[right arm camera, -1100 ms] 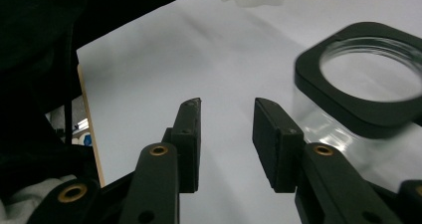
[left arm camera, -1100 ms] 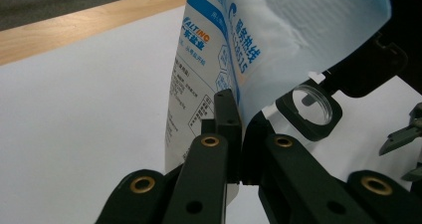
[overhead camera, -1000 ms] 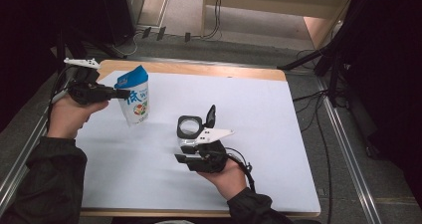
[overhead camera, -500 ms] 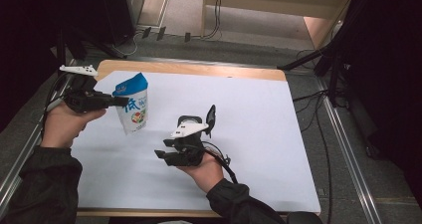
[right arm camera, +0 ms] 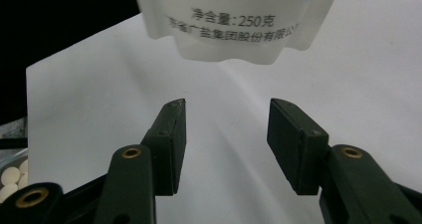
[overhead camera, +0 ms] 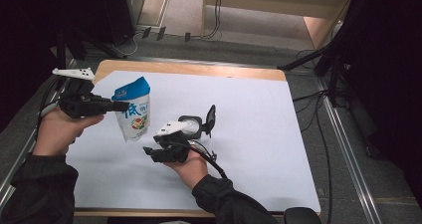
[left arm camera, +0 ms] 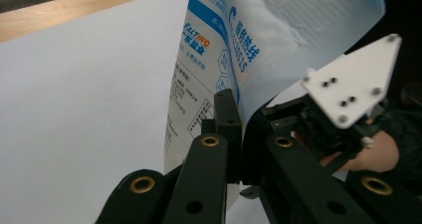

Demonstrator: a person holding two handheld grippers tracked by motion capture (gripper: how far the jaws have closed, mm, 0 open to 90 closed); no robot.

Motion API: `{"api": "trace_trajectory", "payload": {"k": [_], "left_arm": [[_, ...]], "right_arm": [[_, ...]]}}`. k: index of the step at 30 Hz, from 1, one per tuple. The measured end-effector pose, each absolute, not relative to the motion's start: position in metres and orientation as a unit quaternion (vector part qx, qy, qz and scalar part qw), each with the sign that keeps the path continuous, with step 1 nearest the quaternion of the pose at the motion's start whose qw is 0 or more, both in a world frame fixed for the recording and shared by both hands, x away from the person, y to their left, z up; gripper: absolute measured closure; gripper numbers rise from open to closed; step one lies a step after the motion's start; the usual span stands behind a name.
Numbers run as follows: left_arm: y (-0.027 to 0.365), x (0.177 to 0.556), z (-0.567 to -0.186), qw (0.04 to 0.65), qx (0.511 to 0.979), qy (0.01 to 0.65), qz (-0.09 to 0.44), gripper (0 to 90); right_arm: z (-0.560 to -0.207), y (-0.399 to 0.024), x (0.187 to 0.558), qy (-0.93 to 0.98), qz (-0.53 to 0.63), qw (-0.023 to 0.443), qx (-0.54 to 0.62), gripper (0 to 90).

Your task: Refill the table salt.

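A blue and white pouch (overhead camera: 133, 112) with printed text hangs upright over the white mat, its bottom just off the surface. My left gripper (overhead camera: 121, 106) is shut on its left edge, and the jaws pinch the film (left arm camera: 230, 115) in the left gripper view. My right gripper (overhead camera: 148, 152) lies low on the mat, pointing left at the foot of the pouch. Its jaws have just been opening and have nothing between them (right arm camera: 226, 119). The pouch's bottom (right arm camera: 229, 35) hangs just beyond and above the fingertips.
A small round container (overhead camera: 190, 126) with its black lid flipped up stands just behind the right hand. White tablets (right arm camera: 10, 176) show at the edge of the right gripper view. The white mat (overhead camera: 259, 119) covers a wooden table (overhead camera: 199, 69); cables trail on the floor around it.
My right gripper has moved left, away from the round container, toward the pouch's foot, and its jaws stand wider. The left gripper has carried the pouch slightly right.
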State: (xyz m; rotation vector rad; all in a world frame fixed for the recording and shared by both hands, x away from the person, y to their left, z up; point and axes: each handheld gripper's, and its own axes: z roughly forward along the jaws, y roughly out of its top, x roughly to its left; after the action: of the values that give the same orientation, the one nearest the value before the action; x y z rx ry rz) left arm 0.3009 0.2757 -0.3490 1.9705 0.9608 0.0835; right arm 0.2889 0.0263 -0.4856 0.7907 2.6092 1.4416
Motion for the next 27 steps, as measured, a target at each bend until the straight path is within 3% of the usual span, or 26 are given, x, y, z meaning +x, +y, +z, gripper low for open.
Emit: {"api": "trace_trajectory", "payload": {"k": [8, 27], "left_arm": [[0.268, 0.288, -0.338, 0.459, 0.809, 0.367, 0.025, 90.0], [0.256, 0.275, -0.323, 0.470, 0.814, 0.340, -0.001, 90.0]], "right_arm": [[-0.489, 0.038, 0.294, 0.831, 0.481, 0.017, 0.281, 49.0], [-0.491, 0.040, 0.296, 0.830, 0.482, 0.048, 0.276, 48.8]]}}
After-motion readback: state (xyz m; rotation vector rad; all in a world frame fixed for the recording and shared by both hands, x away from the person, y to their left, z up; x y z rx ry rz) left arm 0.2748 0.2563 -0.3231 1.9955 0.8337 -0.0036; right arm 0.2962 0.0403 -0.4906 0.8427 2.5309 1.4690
